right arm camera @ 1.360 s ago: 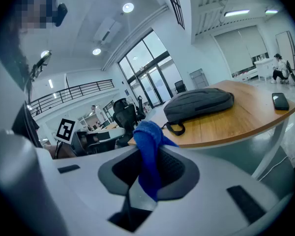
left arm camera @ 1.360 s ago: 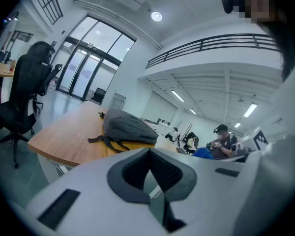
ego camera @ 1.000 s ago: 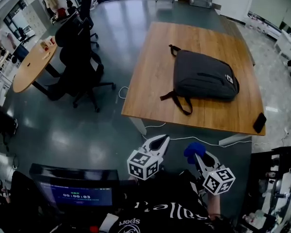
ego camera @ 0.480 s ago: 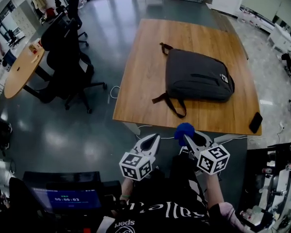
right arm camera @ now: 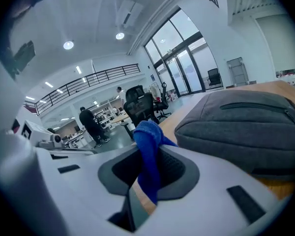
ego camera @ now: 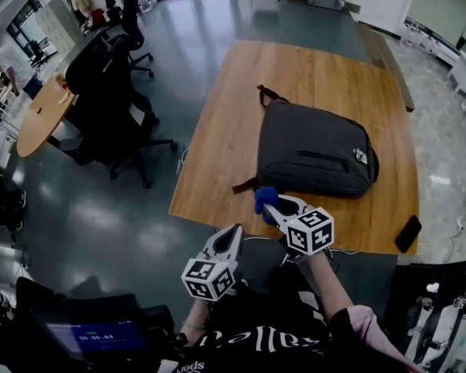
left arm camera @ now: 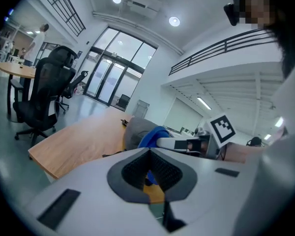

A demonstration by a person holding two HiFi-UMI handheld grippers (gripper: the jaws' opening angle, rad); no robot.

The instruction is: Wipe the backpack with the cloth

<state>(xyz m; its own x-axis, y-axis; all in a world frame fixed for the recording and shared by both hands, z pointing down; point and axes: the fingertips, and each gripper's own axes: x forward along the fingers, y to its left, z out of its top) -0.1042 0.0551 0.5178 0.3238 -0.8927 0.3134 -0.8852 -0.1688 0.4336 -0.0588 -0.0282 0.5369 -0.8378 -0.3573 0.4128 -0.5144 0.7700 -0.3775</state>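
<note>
A dark grey backpack (ego camera: 314, 150) lies flat on the wooden table (ego camera: 217, 154), its straps trailing toward the near edge; the right gripper view shows the backpack (right arm camera: 246, 124) close ahead. My right gripper (ego camera: 273, 203) is shut on a blue cloth (ego camera: 266, 199), held over the table's near edge just short of the backpack's lower left corner. The cloth (right arm camera: 148, 154) hangs pinched between the jaws. My left gripper (ego camera: 231, 235) is lower, off the table over the floor, shut with nothing in it. From the left gripper view the cloth (left arm camera: 151, 136) shows in front of the backpack (left arm camera: 137, 131).
A black phone (ego camera: 407, 233) lies at the table's near right corner. Black office chairs (ego camera: 113, 92) and a round wooden table (ego camera: 43, 115) stand to the left. A white cable (ego camera: 182, 158) runs on the floor by the table's left side. People stand far off in the hall.
I have stepped closer to the table. My right gripper moved forward with the cloth from over the floor to the table's near edge beside the backpack. The left gripper stays low.
</note>
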